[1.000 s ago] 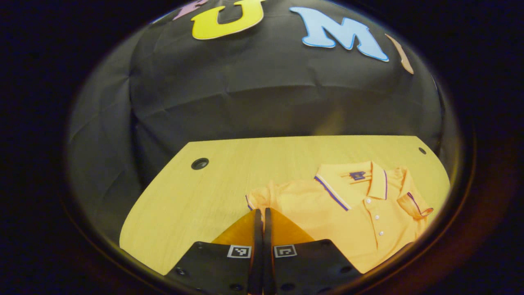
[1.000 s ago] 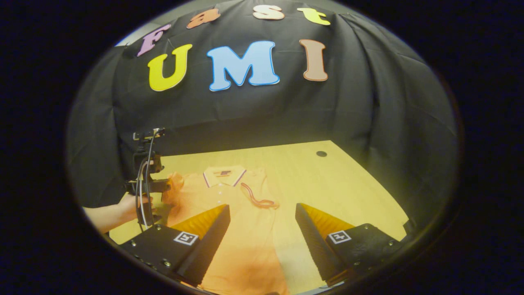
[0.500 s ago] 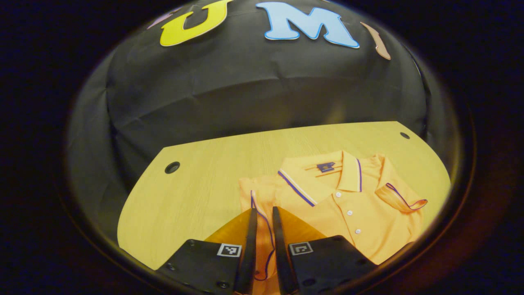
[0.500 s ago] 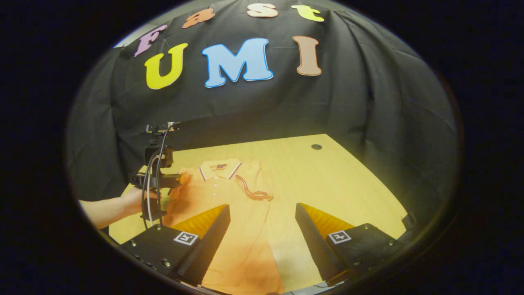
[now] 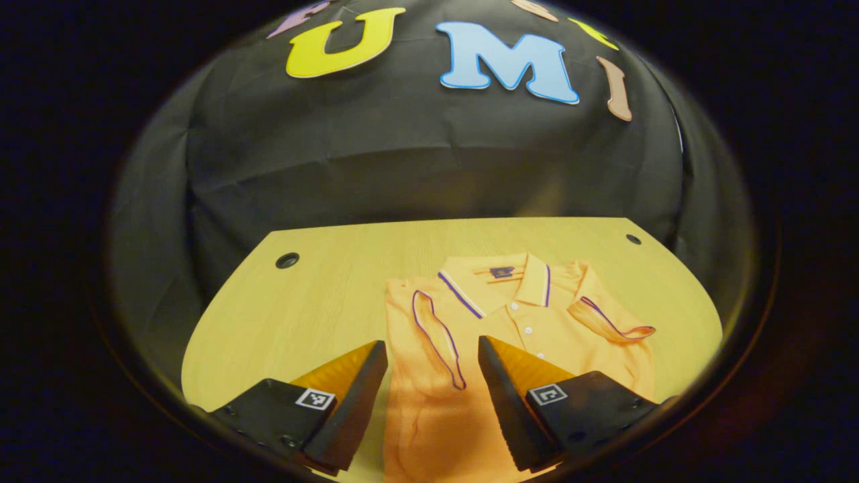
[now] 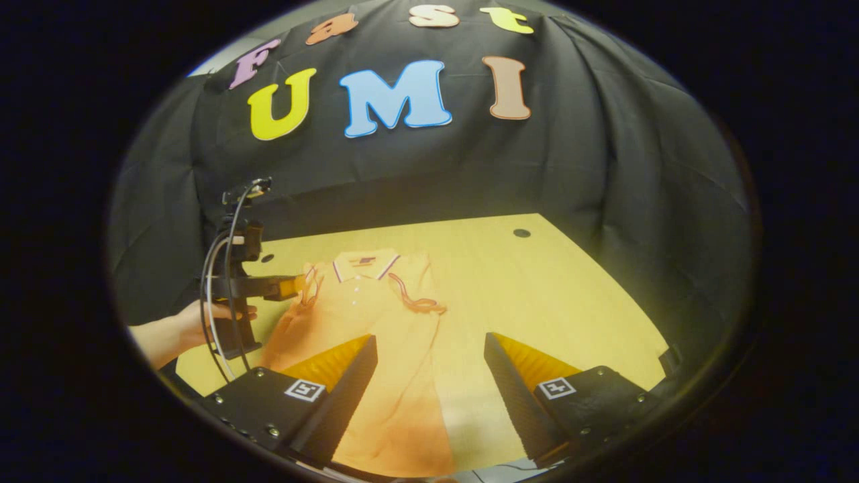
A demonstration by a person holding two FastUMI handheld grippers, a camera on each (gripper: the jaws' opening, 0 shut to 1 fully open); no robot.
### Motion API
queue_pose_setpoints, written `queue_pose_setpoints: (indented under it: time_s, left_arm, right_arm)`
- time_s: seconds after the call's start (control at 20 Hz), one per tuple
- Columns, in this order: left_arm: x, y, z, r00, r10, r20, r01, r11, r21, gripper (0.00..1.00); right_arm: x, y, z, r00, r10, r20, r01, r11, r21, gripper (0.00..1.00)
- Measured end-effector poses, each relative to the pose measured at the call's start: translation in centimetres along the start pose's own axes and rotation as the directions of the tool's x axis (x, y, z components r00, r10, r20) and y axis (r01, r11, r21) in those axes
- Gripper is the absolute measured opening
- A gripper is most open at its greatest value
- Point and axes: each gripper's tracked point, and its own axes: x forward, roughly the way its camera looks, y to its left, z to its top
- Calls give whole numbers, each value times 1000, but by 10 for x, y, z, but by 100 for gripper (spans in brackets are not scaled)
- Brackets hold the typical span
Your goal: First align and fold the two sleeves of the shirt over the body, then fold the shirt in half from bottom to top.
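Note:
An orange polo shirt lies flat on the wooden table, collar away from me. Its left sleeve, edged with a dark trim, lies folded over the body. The right sleeve is folded in too. My left gripper stands open just above the shirt's left side, nothing between its fingers. In the right gripper view my right gripper is open over the shirt's lower right edge, holding nothing. The left gripper appears there at the shirt's far shoulder, held by a hand.
The table has round cable holes near its far corners. Bare wood stretches to the left of the shirt in the left gripper view and to its right in the right gripper view. Black cloth walls close the booth behind.
My left gripper carried the left sleeve over the body, then opened and let it go; the sleeve now lies flat. The right gripper stayed open and barely moved.

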Motion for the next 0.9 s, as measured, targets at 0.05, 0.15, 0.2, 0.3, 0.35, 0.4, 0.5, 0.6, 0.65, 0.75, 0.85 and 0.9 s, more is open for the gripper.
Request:
queue_pose_setpoints:
  time_s: [0.05,0.15,0.2,0.3,0.35,0.4,0.5,0.6,0.65,0.75,0.85,0.9]
  left_arm:
    - [-16,3,-7,1000,5,3,-5,1000,-3,90]
    - [-52,9,-25,1000,16,8,-16,1000,6,92]
    - [-68,10,-36,1000,19,9,-19,1000,16,92]
    - [-99,9,-62,1000,17,-4,-16,999,28,94]
    - [-114,9,-74,1000,11,-15,-11,1000,26,93]
    - [-128,7,-87,1000,3,-23,-3,1000,17,95]
    - [-154,7,-110,999,-6,-37,5,1000,-4,93]
    - [-176,8,-133,998,-11,-54,10,1000,-19,93]
    - [-188,10,-143,998,-12,-59,11,1000,-23,93]
    - [-211,13,-162,998,-10,-66,8,1000,-27,93]
    - [-231,15,-182,996,-6,-84,4,1000,-29,93]
    - [-240,15,-191,996,-4,-92,2,1000,-28,94]
  right_arm:
    - [-3,0,-9,1000,6,-11,-6,1000,-3,99]
    - [-7,1,-31,999,18,-45,-19,1000,-11,99]
    - [-9,1,-43,998,26,-63,-27,1000,-14,99]
    - [-15,2,-67,994,37,-100,-39,999,-22,99]
    - [-17,2,-78,992,41,-117,-44,999,-24,99]
    - [-19,3,-90,990,43,-134,-47,999,-26,99]
    - [-25,3,-112,986,49,-162,-54,998,-28,99]
    - [-31,2,-133,980,51,-190,-59,998,-34,99]
    - [-33,1,-143,978,50,-203,-58,998,-38,100]
    - [-38,-1,-160,972,49,-228,-60,997,-41,100]
    - [-40,-2,-172,969,45,-243,-57,997,-43,99]
    - [-40,-3,-177,968,43,-248,-55,997,-44,100]
